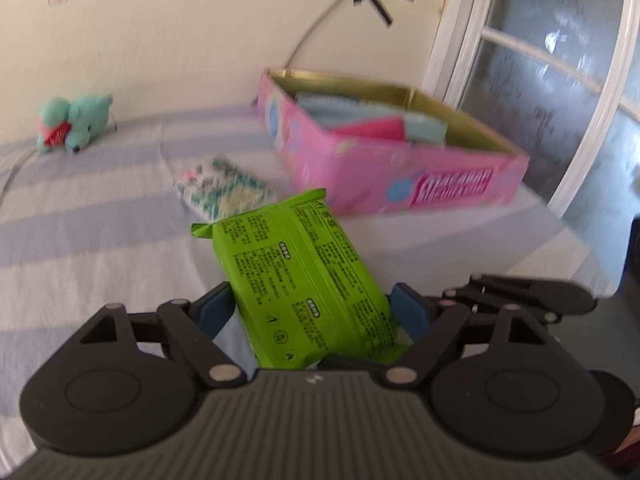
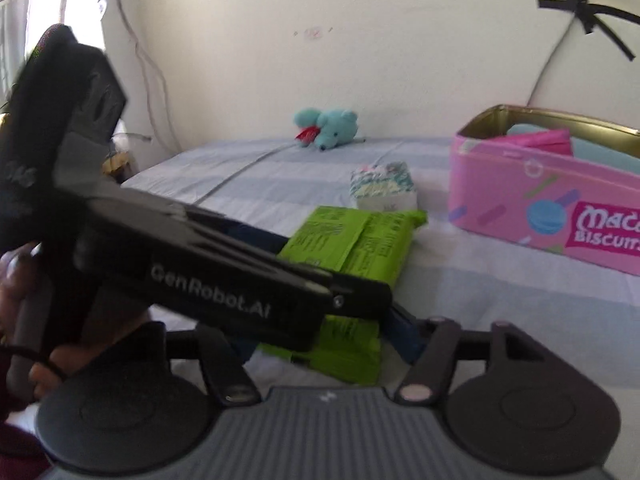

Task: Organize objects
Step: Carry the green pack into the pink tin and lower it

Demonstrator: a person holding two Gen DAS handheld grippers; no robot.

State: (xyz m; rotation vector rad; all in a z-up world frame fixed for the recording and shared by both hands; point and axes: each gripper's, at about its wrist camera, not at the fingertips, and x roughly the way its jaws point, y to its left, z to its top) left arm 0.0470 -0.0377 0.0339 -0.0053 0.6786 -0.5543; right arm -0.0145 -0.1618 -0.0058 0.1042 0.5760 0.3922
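My left gripper (image 1: 312, 312) is shut on a green packet (image 1: 300, 276), its blue pads pressing both long sides, holding it over the striped bed. In the right wrist view the same green packet (image 2: 352, 248) shows with the left gripper's black body (image 2: 208, 264) across it. My right gripper (image 2: 320, 344) sits low just behind the packet; its left finger is hidden by the left gripper, so its state is unclear. A pink biscuit tin (image 1: 384, 148) stands open ahead, holding pink and teal packets; it also shows in the right wrist view (image 2: 552, 216).
A small patterned tissue pack (image 1: 224, 192) lies on the bed (image 1: 88, 216) left of the tin, also in the right wrist view (image 2: 382, 186). A teal plush toy (image 1: 74, 122) lies by the wall. A glass door (image 1: 560, 80) is at right.
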